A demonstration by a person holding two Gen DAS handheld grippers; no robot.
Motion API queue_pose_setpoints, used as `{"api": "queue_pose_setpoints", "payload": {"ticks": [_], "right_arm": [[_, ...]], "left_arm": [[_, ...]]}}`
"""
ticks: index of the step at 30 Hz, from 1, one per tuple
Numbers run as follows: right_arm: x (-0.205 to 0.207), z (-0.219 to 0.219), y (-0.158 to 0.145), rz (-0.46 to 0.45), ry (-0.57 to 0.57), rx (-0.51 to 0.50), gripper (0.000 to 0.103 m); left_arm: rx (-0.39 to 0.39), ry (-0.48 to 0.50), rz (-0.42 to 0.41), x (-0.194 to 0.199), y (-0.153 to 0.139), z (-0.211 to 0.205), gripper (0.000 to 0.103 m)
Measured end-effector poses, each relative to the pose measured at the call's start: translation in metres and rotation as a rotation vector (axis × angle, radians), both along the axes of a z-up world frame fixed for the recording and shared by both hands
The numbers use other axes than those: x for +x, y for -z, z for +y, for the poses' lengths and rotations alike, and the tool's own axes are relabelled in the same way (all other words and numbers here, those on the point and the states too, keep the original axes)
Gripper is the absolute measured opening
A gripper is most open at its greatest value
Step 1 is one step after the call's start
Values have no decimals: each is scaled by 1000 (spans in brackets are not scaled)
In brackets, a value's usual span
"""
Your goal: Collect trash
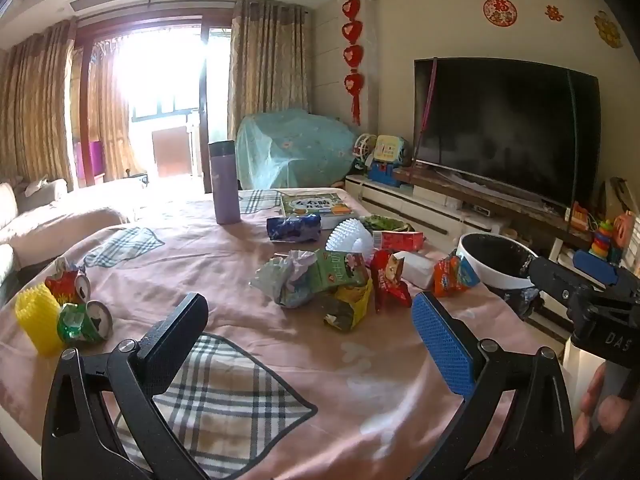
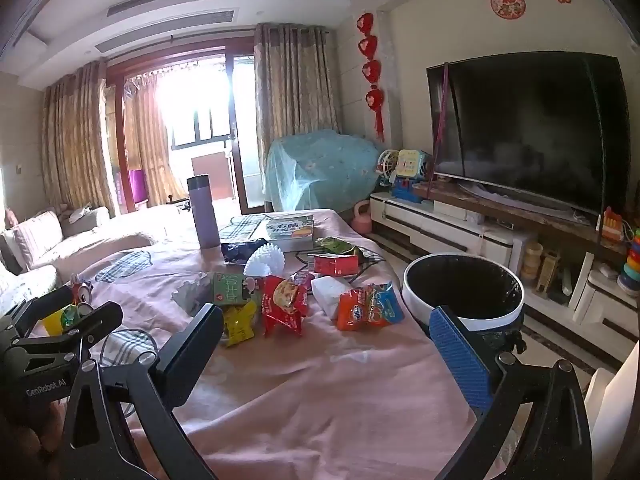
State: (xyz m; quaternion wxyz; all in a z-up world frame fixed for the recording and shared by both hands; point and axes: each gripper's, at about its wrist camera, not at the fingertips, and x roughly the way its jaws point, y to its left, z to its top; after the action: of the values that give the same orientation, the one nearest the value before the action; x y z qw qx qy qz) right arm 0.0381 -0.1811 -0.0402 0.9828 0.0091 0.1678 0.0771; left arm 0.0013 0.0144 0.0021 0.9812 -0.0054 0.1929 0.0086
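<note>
Left wrist view, your holdings: your left gripper (image 1: 308,334) hangs above the pink-clothed table (image 1: 360,380), jaws spread wide, nothing between them. Listed ahead of it:
- crumpled grey-white plastic wrapper (image 1: 282,276), touching a green snack carton (image 1: 344,270);
- flattened yellow packet (image 1: 352,306), just in front of the carton;
- red snack bag (image 1: 388,280), beside a white tissue pack (image 1: 416,268);
- orange-and-blue snack bag (image 1: 454,276), at the table's right edge;
- blue crumpled bag (image 1: 294,228) and white ridged plastic cup (image 1: 350,238), farther back;
- red rectangular box (image 1: 398,240), near the cup;
- lilac cylindrical flask (image 1: 225,182), upright at the far side, beside a green-covered book (image 1: 316,204);
- yellow ribbed plastic piece (image 1: 38,320), touching a crushed green can (image 1: 82,320) at the left edge, with a crushed red can (image 1: 68,282) behind them.

Right wrist view: your right gripper (image 2: 328,344) is likewise wide apart and holds nothing, hovering over bare cloth short of the red bag (image 2: 284,306) and orange-and-blue bag (image 2: 370,306). The round white bin with a black liner (image 2: 464,312) stands just off the table's right edge, near the orange-and-blue bag. Your left gripper's body (image 2: 60,332) shows at the left of this view.
</note>
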Motion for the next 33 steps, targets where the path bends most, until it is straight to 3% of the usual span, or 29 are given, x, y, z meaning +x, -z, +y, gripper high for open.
{"api": "queue_pose_setpoints", "payload": {"ticks": [33], "right_arm": [[6,5,2,8,-29,7,103]], "left_arm": [[-6,-4,6,2,4,4,103]]}}
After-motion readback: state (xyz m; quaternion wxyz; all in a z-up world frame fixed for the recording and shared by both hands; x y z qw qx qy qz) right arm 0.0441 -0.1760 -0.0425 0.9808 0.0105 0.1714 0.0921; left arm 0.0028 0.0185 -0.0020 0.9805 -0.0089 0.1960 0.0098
